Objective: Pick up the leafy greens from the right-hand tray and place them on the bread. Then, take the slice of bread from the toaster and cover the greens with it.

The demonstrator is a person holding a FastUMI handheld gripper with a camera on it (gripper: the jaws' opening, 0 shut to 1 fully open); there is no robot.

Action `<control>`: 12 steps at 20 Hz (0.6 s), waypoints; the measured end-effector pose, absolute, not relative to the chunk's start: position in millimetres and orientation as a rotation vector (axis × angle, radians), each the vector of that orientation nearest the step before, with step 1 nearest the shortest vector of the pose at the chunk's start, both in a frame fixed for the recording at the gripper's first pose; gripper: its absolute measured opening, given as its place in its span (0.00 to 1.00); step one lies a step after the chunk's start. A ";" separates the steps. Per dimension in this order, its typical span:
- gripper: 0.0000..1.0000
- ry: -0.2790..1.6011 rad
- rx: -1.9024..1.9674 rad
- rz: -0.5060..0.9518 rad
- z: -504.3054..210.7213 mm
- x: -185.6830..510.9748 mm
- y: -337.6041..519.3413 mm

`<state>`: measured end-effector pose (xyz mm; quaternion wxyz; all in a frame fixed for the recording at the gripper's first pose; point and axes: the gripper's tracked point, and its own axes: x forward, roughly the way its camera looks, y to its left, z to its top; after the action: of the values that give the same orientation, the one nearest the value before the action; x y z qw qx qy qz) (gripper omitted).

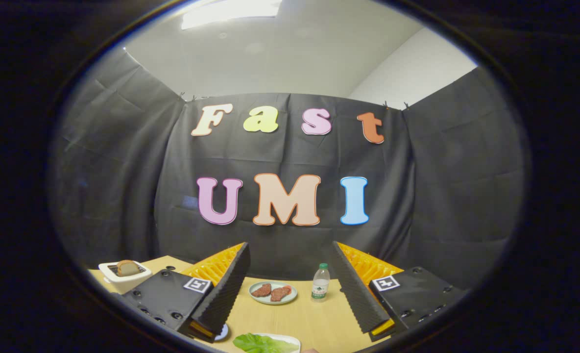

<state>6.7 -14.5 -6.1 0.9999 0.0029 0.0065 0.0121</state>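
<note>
— How does the gripper [290,289] stand?

— Its two fingers [224,289] are spread wide apart, with nothing between them but bare desk [314,318]. They hang above the desk and touch nothing.

— Where are the leafy greens?

— The greens [260,343] lie on a white tray [290,338] at the near edge of the desk, low between the fingers and closer to the camera than the fingertips. Only the far part of the tray can be seen, so how much lies on it I cannot tell.

— And the toaster?

— A white toaster [123,277] sits well off to the left, beyond the left finger, on the far corner of the desk. A slice of bread [127,267] stands up out of its slot.

— Anything ahead of the gripper?

— A pale round plate [273,299] sits between the fingers, further out on the desk, with two reddish-brown pieces of meat [270,291] side by side on it. Just to its right stands an upright plastic bottle [321,282] with a green cap, near the black cloth wall.

— Anything else nearby?

— A small rounded white edge [221,333] peeks out under the left fingertip; what it is I cannot tell.
</note>
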 end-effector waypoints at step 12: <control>1.00 0.128 0.001 0.151 -44.3 10.0 -20.7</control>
<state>10.0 -20.7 -44.3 0.9951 0.0005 0.0641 0.0756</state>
